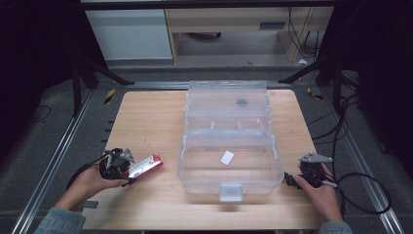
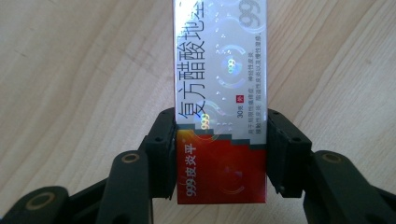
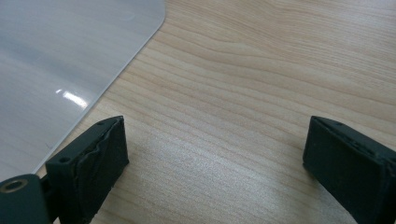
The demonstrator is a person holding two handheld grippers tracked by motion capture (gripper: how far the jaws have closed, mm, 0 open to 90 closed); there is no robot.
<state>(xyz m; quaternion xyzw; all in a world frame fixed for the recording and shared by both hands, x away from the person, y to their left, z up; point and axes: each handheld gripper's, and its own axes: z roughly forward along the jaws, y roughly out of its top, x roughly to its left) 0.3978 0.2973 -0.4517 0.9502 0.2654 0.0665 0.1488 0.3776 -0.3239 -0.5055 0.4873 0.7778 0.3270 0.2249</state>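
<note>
Your left hand-held gripper (image 2: 219,154) is clamping the red end of the medicine box (image 2: 220,100), which is lying on the bench (image 1: 146,117) and reaching out ahead of it; your right hand-held gripper (image 3: 215,154) is gaping wide and empty beside the clear plastic case (image 1: 229,146).

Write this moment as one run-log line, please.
left gripper: jaws shut on medicine box | right gripper: jaws open, empty | clear case: open

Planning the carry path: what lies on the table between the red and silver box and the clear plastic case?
Nothing: in the high view, bare wood separates the red and silver box from the clear plastic case.
</note>
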